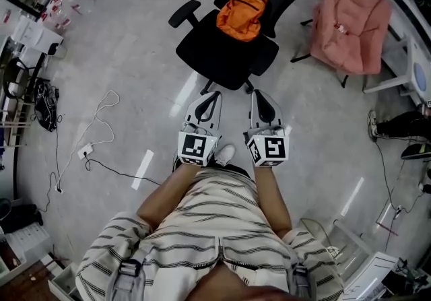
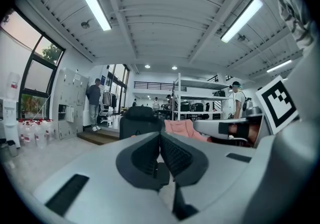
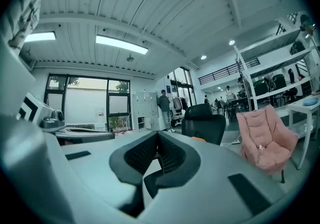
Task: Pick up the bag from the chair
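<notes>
An orange bag [image 1: 241, 11] lies on the seat of a black office chair [image 1: 222, 54], leaning against its backrest. Both grippers are held side by side in front of the chair, short of its seat. The left gripper [image 1: 207, 97] is shut with nothing between its jaws, and so is the right gripper [image 1: 260, 96]. In the left gripper view the jaws [image 2: 160, 136] meet in front of the chair [image 2: 140, 119]; the bag is hidden there. In the right gripper view the jaws [image 3: 157, 137] are shut, and a sliver of the orange bag [image 3: 199, 139] shows on the chair [image 3: 202, 123].
A pink padded folding chair [image 1: 350, 17] stands right of the office chair, with a white table [image 1: 404, 71] beyond it. White and black cables [image 1: 94, 138] trail over the floor at left. A person [image 2: 93, 102] stands by lockers far off.
</notes>
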